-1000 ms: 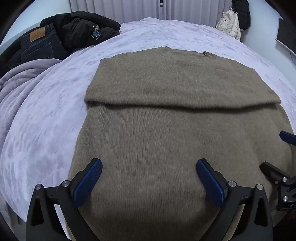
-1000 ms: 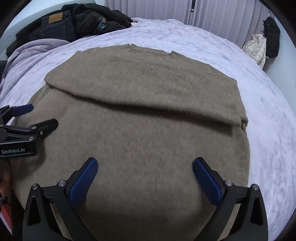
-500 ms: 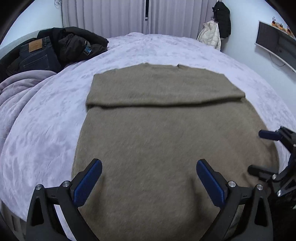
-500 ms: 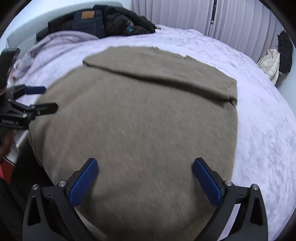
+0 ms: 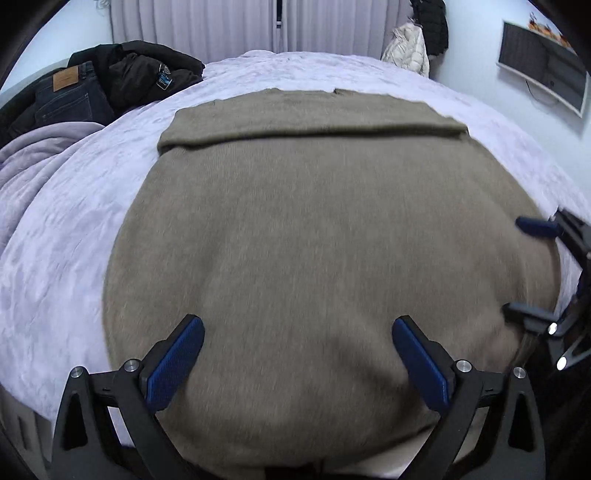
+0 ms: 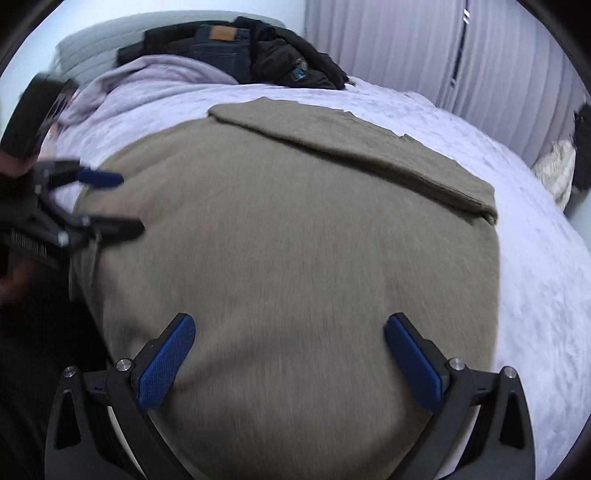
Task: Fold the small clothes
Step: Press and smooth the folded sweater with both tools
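Note:
An olive-brown knit sweater [image 5: 325, 229] lies flat on the bed, its far part folded over into a band [image 5: 306, 118]. It also fills the right wrist view [image 6: 295, 229]. My left gripper [image 5: 295, 354] is open and empty above the sweater's near hem. My right gripper [image 6: 288, 350] is open and empty above the near hem too. The right gripper shows at the right edge of the left wrist view [image 5: 532, 269]. The left gripper shows at the left edge of the right wrist view [image 6: 107, 203].
The bed has a lavender cover [image 5: 66, 206]. Dark jeans [image 5: 66, 92] and a black jacket [image 5: 147, 74] are piled at its far left by a bunched blanket [image 5: 40, 147]. Curtains [image 5: 229, 26] hang behind. A white coat [image 5: 406, 51] hangs far right.
Both grippers have pulled back toward the sweater's near hem and lifted, so more of the bed shows. The right wrist view has swung right. Both stay open.

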